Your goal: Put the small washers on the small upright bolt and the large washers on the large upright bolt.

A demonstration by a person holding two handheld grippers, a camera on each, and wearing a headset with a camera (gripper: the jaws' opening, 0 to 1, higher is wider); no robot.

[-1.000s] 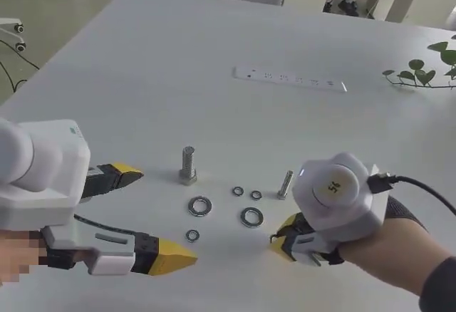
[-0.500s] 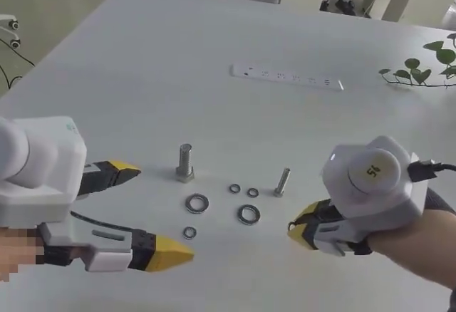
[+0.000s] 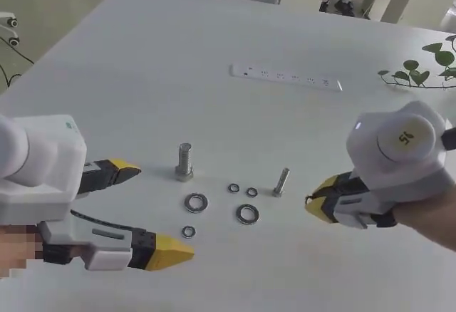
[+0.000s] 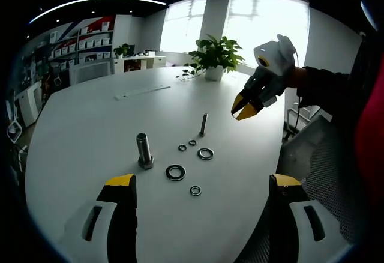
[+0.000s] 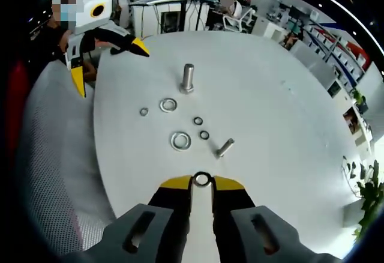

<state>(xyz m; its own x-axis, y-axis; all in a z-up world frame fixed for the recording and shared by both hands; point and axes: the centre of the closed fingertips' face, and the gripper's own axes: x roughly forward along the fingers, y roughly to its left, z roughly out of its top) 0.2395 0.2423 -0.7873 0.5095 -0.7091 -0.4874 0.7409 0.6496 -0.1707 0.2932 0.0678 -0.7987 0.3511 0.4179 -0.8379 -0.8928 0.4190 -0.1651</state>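
1. The right gripper (image 3: 317, 201) (image 5: 202, 182) has its yellow-tipped jaws drawn almost together, pinching a thin metal washer (image 5: 202, 179) by its rim. It hangs over the near right part of the table (image 3: 142, 55), apart from the small bolt (image 3: 281, 182) (image 5: 225, 148).
2. The left gripper (image 3: 153, 211) (image 4: 202, 185) is spread wide with nothing between its jaws, over the table's near left part.
3. The small bolt is slim and threaded and stands on its head. The large bolt (image 3: 184, 161) (image 4: 143, 150) is thick, grey and also head-down, and stands well to its left.
4. Flat steel rings lie loose between the two bolts, none touching.
   - One large washer (image 3: 195, 202) lies just before the large bolt.
   - A second large washer (image 3: 247, 214) lies nearer the small bolt.
   - Two small washers (image 3: 234, 188) sit side by side between them.
   - A third small washer (image 3: 188, 231) lies closest to the near edge, beside a left jaw tip.
5. The tabletop is white, smooth and matte with a rounded edge. Wide bare surface runs beyond the bolts to a white power strip (image 3: 285, 78). A leafy plant (image 3: 427, 63) sits at the far right edge.
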